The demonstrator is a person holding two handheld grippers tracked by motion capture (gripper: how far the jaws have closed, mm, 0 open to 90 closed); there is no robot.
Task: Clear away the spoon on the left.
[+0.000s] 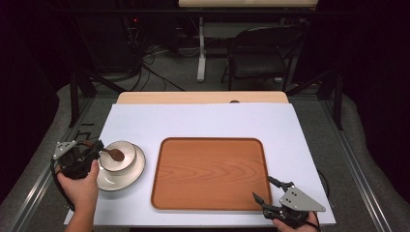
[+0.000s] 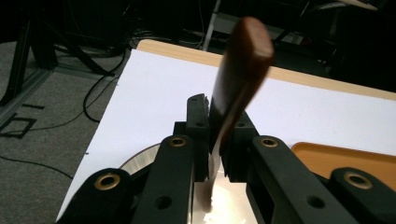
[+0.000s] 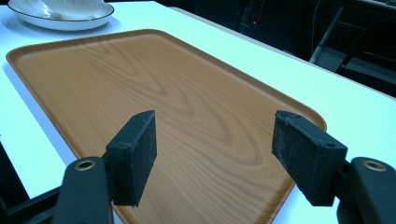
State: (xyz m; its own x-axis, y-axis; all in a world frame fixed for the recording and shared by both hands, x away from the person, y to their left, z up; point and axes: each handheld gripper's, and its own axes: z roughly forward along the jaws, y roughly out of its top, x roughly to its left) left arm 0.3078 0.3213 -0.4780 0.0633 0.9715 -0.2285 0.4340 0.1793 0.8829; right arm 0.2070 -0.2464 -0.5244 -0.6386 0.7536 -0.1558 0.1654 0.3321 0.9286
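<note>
At nine o'clock, the left gripper (image 1: 92,149) clamps a dark wooden spoon (image 1: 112,153) in the white ceramic bowl (image 1: 119,155), apparently mid-lift; the right gripper (image 1: 269,189) waits agape at five o'clock beside the wooden tray (image 1: 208,174).

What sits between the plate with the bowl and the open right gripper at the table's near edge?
The wooden tray, nothing on it, lies between the plate and the right gripper. The high view shows this; the right gripper view looks across its bare surface toward the plate.
</note>
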